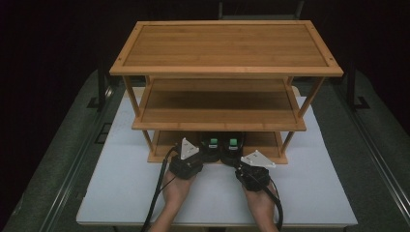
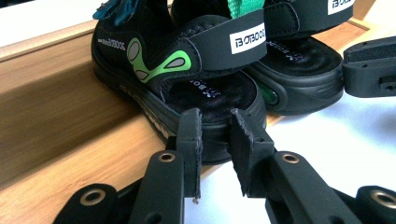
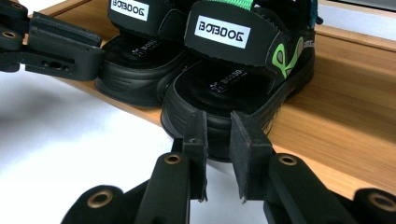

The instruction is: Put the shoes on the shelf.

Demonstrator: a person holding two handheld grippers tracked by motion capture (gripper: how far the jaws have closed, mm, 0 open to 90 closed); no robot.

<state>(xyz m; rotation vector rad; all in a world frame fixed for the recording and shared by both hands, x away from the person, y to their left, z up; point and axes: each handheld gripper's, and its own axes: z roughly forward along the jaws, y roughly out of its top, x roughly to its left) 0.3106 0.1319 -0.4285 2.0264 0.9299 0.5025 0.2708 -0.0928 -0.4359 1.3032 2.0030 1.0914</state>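
Observation:
A pair of black sandals with green marks stands on the bottom shelf of a bamboo rack (image 1: 145,104), heels toward me and slightly over the front edge. In the high view, the left sandal (image 1: 211,144) and right sandal (image 1: 233,144) sit side by side. My left gripper (image 1: 205,153) points at the left sandal's heel (image 2: 187,60). Its jaws (image 2: 215,123) are open by a narrow gap with nothing between them. My right gripper (image 1: 233,158) faces the right sandal (image 3: 243,74) the same way, jaws (image 3: 217,126) open by a narrow gap, just before the heel.
The rack's top shelf (image 1: 227,48) and middle shelf (image 1: 217,104) are bare wood. The rack stands on a white tabletop (image 1: 121,188) with room in front and to both sides. Thin rack legs (image 1: 131,96) rise at the corners. Beyond the table it is dark.

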